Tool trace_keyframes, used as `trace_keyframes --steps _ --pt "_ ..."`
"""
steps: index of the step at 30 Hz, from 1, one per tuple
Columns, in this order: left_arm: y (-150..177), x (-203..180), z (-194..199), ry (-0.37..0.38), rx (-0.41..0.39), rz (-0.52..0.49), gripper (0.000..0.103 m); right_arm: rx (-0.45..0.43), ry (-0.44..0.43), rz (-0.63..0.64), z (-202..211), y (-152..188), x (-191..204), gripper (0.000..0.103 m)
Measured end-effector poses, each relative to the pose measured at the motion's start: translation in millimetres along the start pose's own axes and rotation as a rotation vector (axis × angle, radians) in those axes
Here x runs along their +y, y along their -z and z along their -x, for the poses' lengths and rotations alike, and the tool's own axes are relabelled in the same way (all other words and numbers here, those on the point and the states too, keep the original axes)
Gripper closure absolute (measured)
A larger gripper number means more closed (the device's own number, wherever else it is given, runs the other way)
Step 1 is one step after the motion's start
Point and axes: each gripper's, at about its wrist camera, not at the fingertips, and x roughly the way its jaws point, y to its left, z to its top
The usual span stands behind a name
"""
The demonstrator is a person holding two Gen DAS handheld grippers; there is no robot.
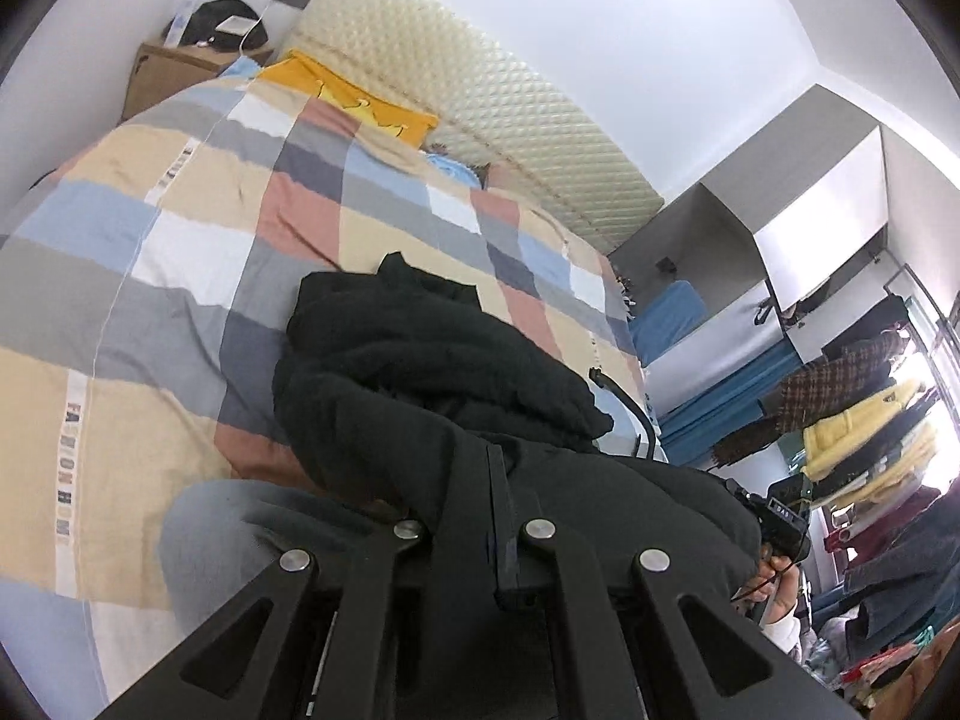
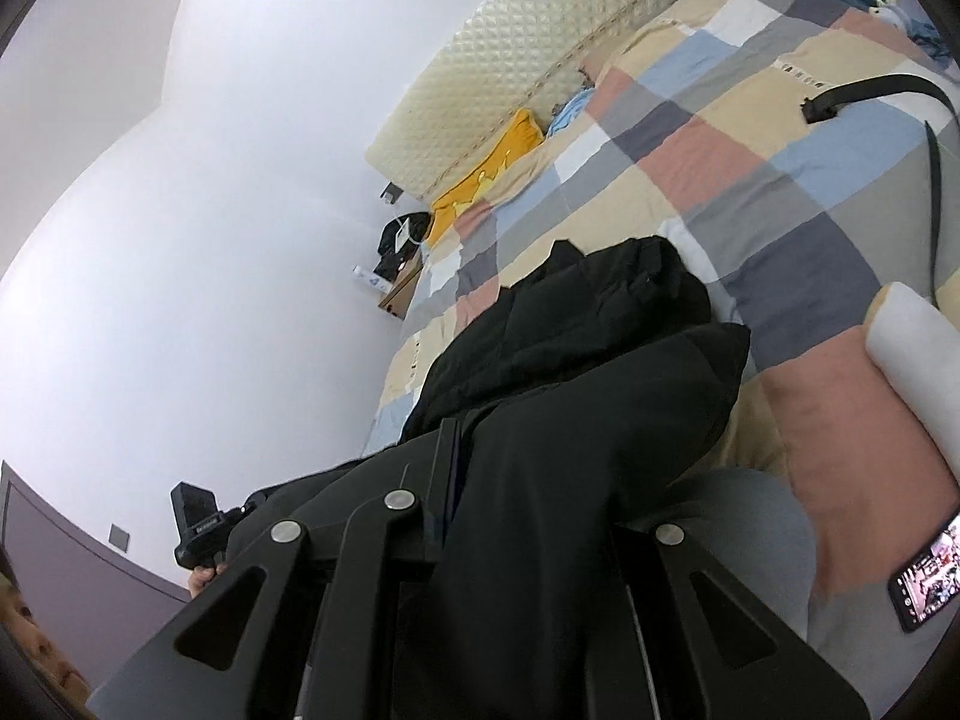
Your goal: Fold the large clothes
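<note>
Left wrist view: left gripper (image 1: 480,480) clamped on the hem of a black coat (image 1: 432,372), fingers pinched together with the fabric between them. Coat lifted at the gripped edge, the rest draping down onto a checked bedspread (image 1: 180,228) near the middle of the bed. Yellow pillow (image 1: 354,99) at the head end, against a cream quilted headboard (image 1: 480,96). Right gripper (image 1: 780,519) visible at the coat's far edge, a hand (image 1: 774,576) around its handle. Clothes rack (image 1: 852,420) with hanging garments off to the right.

Right wrist view: right gripper (image 2: 456,480) clenched on the coat's edge, cloth draped over the fingers and hiding the tips. Coat bunched on the bedspread just ahead. Left gripper at lower left, holding the same edge. Black belt (image 2: 876,87) lying on the bedspread well apart from the coat. Phone (image 2: 927,579) with lit screen at lower right.
</note>
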Motion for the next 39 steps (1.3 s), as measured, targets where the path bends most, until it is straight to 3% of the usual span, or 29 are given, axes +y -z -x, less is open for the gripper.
trace_keyframes --steps 5,11,17,24,29,32,39 --pt "-20.0 -1.1 -12.3 -0.023 -0.007 -0.025 0.098 -0.027 0.025 0.02 -9.3 -16.5 5.5 0.091" --pt "-75.1 -16.8 -41.2 -0.116 -0.025 -0.09 0.098 -0.074 0.062 0.038 -27.1 -61.5 11.6 0.091" --pt "-125.2 -39.2 -76.6 -0.245 -0.116 -0.184 0.097 -0.143 0.12 0.068 -55.6 -110.5 19.3 0.091" --pt "-180.6 -32.4 -132.3 -0.346 -0.181 -0.158 0.096 -0.181 0.207 0.138 -105.8 -158.4 22.7 0.091" --pt "-204.0 -25.3 -178.2 -0.458 -0.223 -0.18 0.096 -0.215 0.35 0.305 -149.0 -173.5 31.6 0.091" --pt "-212.4 -12.3 -207.8 -0.493 -0.258 -0.142 0.096 -0.214 0.456 0.39 -176.3 -177.7 29.8 0.091" --pt "-219.1 24.7 -280.1 -0.567 -0.268 -0.129 0.096 -0.212 0.549 0.411 -227.8 -186.2 -9.4 0.092"
